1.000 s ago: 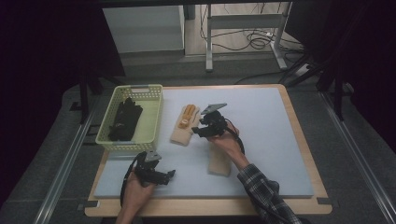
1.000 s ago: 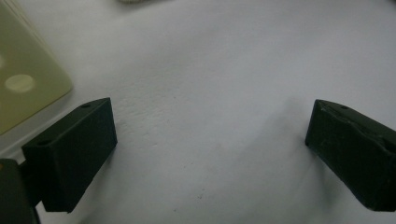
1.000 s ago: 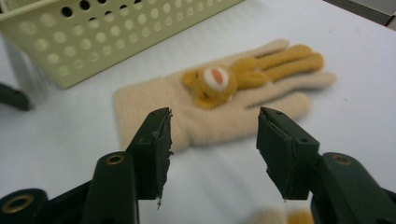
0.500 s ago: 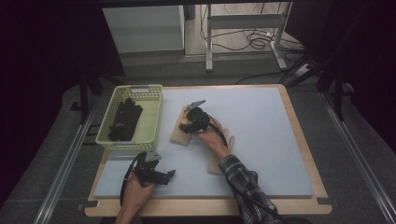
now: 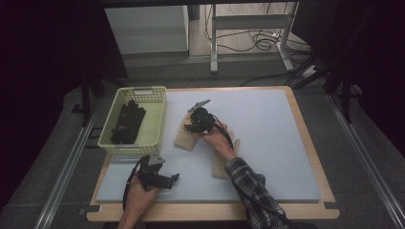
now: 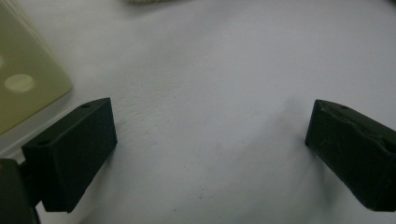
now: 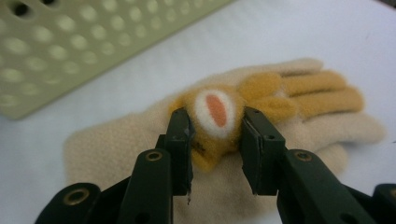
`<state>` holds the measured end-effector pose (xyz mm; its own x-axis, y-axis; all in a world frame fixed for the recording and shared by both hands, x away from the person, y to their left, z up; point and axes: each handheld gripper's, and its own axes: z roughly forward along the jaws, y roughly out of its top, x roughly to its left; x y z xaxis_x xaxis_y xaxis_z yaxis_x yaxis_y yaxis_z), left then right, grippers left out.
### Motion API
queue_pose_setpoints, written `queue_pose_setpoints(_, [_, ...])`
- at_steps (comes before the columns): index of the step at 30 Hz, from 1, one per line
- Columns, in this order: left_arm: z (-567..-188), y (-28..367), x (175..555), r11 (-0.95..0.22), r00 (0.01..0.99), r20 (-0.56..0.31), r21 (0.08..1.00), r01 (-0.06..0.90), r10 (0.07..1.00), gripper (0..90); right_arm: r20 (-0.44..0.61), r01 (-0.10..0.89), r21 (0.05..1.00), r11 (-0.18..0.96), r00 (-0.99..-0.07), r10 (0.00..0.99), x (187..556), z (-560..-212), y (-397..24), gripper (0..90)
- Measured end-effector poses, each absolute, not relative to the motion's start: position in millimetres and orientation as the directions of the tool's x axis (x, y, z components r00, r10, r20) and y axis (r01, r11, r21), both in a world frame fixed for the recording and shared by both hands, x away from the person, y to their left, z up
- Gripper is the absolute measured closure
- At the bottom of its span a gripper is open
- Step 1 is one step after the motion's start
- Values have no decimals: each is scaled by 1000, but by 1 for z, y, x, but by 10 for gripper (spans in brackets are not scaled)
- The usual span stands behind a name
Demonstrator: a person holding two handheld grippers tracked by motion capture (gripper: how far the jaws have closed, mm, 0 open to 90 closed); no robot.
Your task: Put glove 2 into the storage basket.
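Nearest the person, the left tool (image 5: 160, 176) rests low on the pale worktop (image 5: 267, 143), held in the left hand (image 5: 138, 193) near the front edge. In the left gripper view its two black jaws stand wide apart with only bare worktop between them, and a corner of the yellow basket (image 6: 28, 88) shows at the upper left.

Farther in, the right hand (image 5: 217, 140), in a plaid sleeve (image 5: 250, 191), reaches forward with the right tool (image 5: 193, 125) over a cream glove (image 7: 140, 140) that lies flat on the worktop just beside the basket (image 5: 155, 121). In the right gripper view the jaws sit on either side of an orange plush patch with a white and red oval (image 7: 215, 109) on the back of the glove; they press against its sides, pinching the patch between them. The glove's orange fingers (image 7: 322, 93) point away to the right.

A second cream piece (image 5: 220, 167) lies partly under the right forearm.

Farther left, the basket holds dark items (image 5: 128, 121).
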<state>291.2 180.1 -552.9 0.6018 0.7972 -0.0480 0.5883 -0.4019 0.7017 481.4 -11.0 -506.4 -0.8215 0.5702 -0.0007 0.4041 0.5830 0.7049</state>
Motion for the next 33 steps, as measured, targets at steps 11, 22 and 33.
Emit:
queue_pose_setpoints(11, [-553,180,291,-404,602,-46,700,588,797,24,19,343,761,550,-860,510,453,-451,-39,650])
queue_pose_setpoints(22, [-553,180,291,-404,603,-46,702,587,797,24,29,317,768,556,-885,465,413,-420,-93,650])
queue_pose_setpoints(33, [-553,180,291,-400,601,-48,703,588,798,24,-9,305,712,632,-897,443,374,-431,-154,649])
